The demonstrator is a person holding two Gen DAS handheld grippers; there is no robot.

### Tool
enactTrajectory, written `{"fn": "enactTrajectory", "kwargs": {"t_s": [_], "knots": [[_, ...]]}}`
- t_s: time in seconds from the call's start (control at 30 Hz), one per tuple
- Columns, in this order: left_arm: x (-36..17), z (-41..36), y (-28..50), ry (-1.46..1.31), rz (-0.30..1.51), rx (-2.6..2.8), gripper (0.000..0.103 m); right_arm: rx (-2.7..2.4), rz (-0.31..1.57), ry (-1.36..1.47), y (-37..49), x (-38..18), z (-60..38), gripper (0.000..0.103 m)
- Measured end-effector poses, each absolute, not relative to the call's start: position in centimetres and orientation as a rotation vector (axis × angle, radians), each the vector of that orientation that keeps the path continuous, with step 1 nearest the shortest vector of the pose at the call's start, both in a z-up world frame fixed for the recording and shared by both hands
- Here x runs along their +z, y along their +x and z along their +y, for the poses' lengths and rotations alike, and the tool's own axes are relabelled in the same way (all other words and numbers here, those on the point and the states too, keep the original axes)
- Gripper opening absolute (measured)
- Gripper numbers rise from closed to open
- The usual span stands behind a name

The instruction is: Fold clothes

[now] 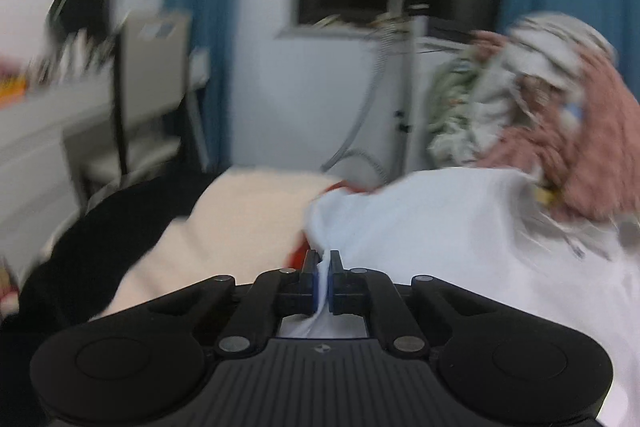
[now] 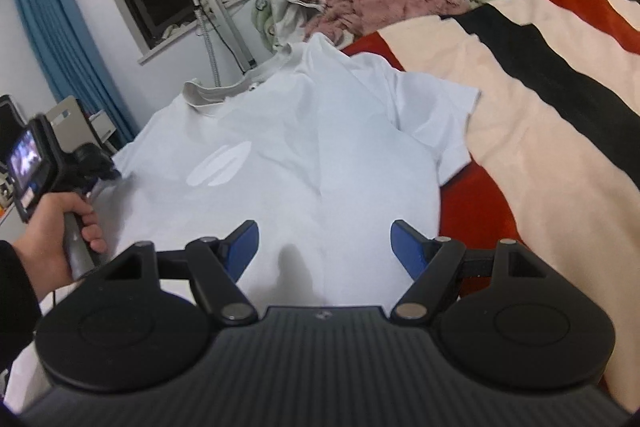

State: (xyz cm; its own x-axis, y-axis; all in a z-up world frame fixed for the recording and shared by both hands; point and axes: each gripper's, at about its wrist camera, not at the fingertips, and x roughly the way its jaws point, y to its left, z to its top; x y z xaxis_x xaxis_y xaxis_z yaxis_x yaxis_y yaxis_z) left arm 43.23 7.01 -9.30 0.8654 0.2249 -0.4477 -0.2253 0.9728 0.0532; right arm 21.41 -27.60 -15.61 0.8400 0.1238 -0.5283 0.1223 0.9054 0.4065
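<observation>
left wrist view: my left gripper (image 1: 325,277) pinches the white cotton t-shirt (image 1: 440,227); my right gripper (image 2: 324,247) gapes above it on the striped blanket (image 2: 540,99).

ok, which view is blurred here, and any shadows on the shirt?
Left wrist view: heavy motion smear over the clothes pile and chair; only the left gripper stays sharp. Right wrist view: mostly crisp, fisheye bending at the edges, a soft dark shadow on the white shirt between the right gripper fingers.

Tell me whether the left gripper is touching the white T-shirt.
Touching. The left wrist view shows the left gripper shut on a fold of the white T-shirt, with the cloth pinched between its pads.
</observation>
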Motion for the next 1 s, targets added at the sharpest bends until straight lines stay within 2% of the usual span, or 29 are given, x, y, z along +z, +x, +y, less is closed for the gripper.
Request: {"fn": "enactTrajectory", "kwargs": {"t_s": [0.1, 0.2, 0.43, 0.5, 0.53, 0.57, 0.6, 0.7, 0.77, 0.93, 1.0], "knots": [[-10.0, 0.3, 42.1, 0.271, 0.408, 0.103, 0.004, -0.011, 0.591, 0.465, 21.1, -15.8, -27.8, 0.074], [-12.0, -5.7, 41.4, 0.448, 0.434, -0.028, 0.004, -0.030, 0.592, 0.462, 21.0, -15.9, -27.9, 0.074], [-15.1, -11.2, 41.4, 0.535, 0.502, -0.156, 0.005, -0.050, 0.589, 0.474, 21.0, -15.9, -28.6, 0.074], [-14.6, -10.5, 41.5, 0.498, 0.509, -0.188, 0.013, -0.051, 0.596, 0.484, 21.0, -16.1, -28.8, 0.074], [-14.1, -9.9, 41.4, 0.458, 0.520, -0.204, 0.025, -0.051, 0.598, 0.486, 21.0, -16.2, -28.8, 0.074], [-13.4, -9.1, 41.2, 0.404, 0.526, -0.211, 0.042, -0.051, 0.600, 0.487, 21.0, -16.2, -28.8, 0.074], [-12.7, -8.2, 40.8, 0.349, 0.529, -0.218, 0.047, -0.050, 0.600, 0.491, 20.9, -16.1, -28.9, 0.074], [-10.9, -4.8, 37.9, 0.185, 0.504, -0.244, 0.054, -0.048, 0.601, 0.501, 20.8, -16.1, -29.0, 0.074], [-9.5, -1.9, 37.7, 0.058, 0.486, -0.232, 0.062, -0.049, 0.601, 0.504, 20.7, -16.2, -29.1, 0.074], [-7.9, 4.1, 39.5, -0.148, 0.434, -0.085, 0.068, -0.049, 0.602, 0.497, 20.7, -16.3, -29.1, 0.074], [-8.5, 5.5, 41.6, -0.219, 0.478, -0.054, 0.067, -0.047, 0.599, 0.495, 20.7, -16.4, -29.1, 0.076]]}}
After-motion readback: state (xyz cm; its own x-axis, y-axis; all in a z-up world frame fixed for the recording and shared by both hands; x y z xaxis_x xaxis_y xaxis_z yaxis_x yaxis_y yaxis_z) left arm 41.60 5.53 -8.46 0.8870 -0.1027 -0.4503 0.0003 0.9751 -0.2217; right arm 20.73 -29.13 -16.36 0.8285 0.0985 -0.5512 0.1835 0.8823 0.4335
